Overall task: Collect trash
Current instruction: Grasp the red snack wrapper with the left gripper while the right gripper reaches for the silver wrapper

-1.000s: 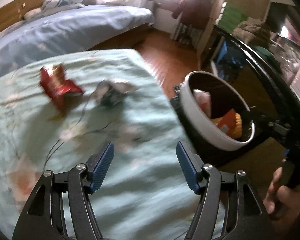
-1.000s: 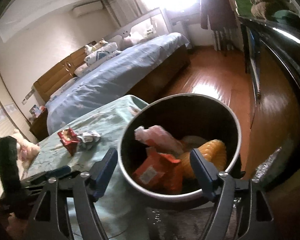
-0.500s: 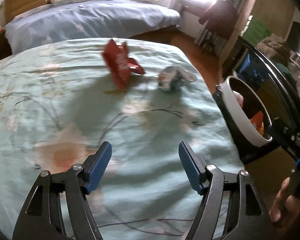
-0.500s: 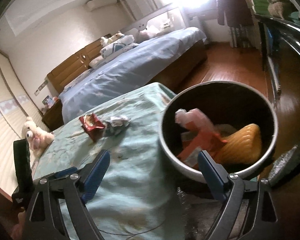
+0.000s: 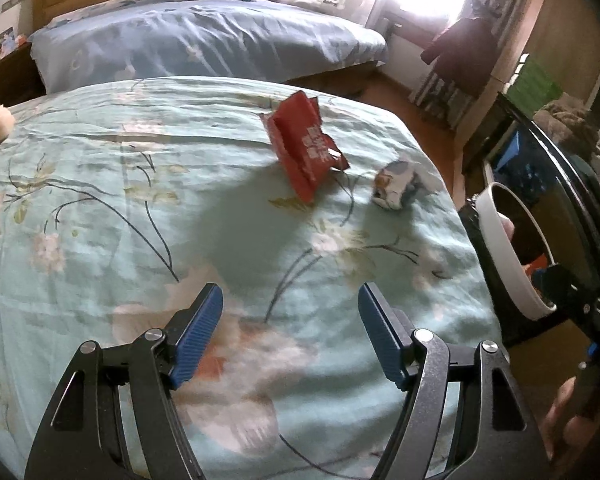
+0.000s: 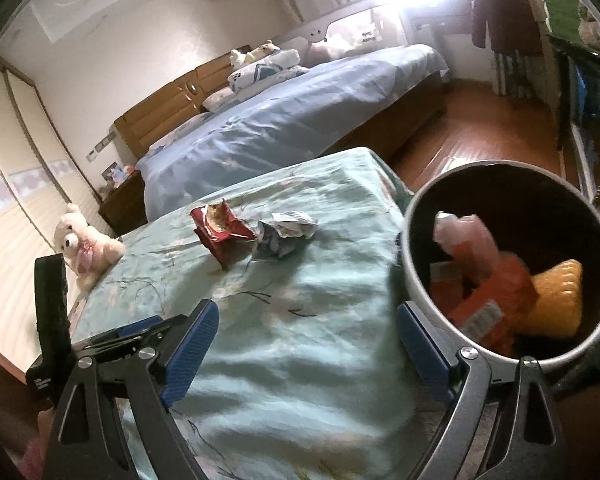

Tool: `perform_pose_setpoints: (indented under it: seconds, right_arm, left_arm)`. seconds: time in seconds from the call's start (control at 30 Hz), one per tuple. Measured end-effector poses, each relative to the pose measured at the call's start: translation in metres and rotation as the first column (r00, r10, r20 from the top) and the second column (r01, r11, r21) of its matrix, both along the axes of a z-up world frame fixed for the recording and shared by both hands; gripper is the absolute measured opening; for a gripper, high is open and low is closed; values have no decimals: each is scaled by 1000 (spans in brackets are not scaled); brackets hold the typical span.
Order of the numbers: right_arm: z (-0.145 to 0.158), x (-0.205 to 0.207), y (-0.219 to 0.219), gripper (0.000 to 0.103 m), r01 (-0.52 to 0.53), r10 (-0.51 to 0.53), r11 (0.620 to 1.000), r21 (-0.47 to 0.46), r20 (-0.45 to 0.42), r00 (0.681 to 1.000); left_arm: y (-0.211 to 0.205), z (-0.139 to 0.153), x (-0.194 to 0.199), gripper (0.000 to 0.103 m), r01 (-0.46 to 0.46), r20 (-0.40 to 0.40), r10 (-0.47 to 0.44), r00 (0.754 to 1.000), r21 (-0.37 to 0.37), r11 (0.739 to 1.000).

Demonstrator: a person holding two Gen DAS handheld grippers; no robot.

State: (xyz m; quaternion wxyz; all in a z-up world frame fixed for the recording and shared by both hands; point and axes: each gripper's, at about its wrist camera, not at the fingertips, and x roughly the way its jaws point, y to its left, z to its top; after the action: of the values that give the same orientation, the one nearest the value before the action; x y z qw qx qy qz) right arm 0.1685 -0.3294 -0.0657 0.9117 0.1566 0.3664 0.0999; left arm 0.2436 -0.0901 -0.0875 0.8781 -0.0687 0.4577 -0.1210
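Observation:
A red snack wrapper (image 5: 306, 146) and a crumpled white-and-blue wrapper (image 5: 396, 188) lie on the teal flowered bedspread (image 5: 140, 208). Both also show in the right wrist view, the red wrapper (image 6: 220, 232) left of the crumpled one (image 6: 288, 232). A white-rimmed dark trash bin (image 6: 512, 272) with several wrappers inside stands beside the bed's right edge; it also shows in the left wrist view (image 5: 508, 256). My left gripper (image 5: 290, 332) is open and empty above the bedspread, short of the wrappers. My right gripper (image 6: 306, 340) is open and empty beside the bin.
A white teddy bear (image 6: 84, 244) sits at the bed's left side. A second bed with a blue cover (image 5: 204, 40) stands behind. Wooden floor (image 6: 480, 132) lies between the beds and a dark cabinet (image 5: 560, 168) on the right.
Both grippers have swung left, away from the bin and toward the bedspread. The two wrappers now sit nearer the middle of both views. Both grippers stay open.

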Motion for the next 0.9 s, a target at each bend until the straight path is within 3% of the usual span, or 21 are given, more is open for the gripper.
perform_pose_setpoints:
  seconds: [0.5,0.53,0.6,0.63,0.7,0.9]
  right_arm:
    - [-4,34,8,92,-29,29,999,30,-14,999]
    - [-4,37,8,92,-31,31,999,31,-14,999]
    - [-4,41,9,92,-34,34,999,32,-13,999]
    - [-4,43,9,91,-35,36,999,32,-12,999]
    - [-5,49,11,91,-39,39,999,33,-10,999]
    - [-13,69,30,91,-73,74,997,29,-15,997]
  left_arm:
    - [-24,-10,75,71,23,17,-24,1000,63,998]
    - [-25,-11,80,68,27,20,-29,999,70,997]
    - [-26,-11,86,46,34,28,-37,999,78,996]
    - [-24,-12,89,25,37,29,-39,999,84,996]
    - [-17,-13,90,10,17,27,-19,999,69,997]
    - [2,-13,75,5,18,26,-19,999,35,999]
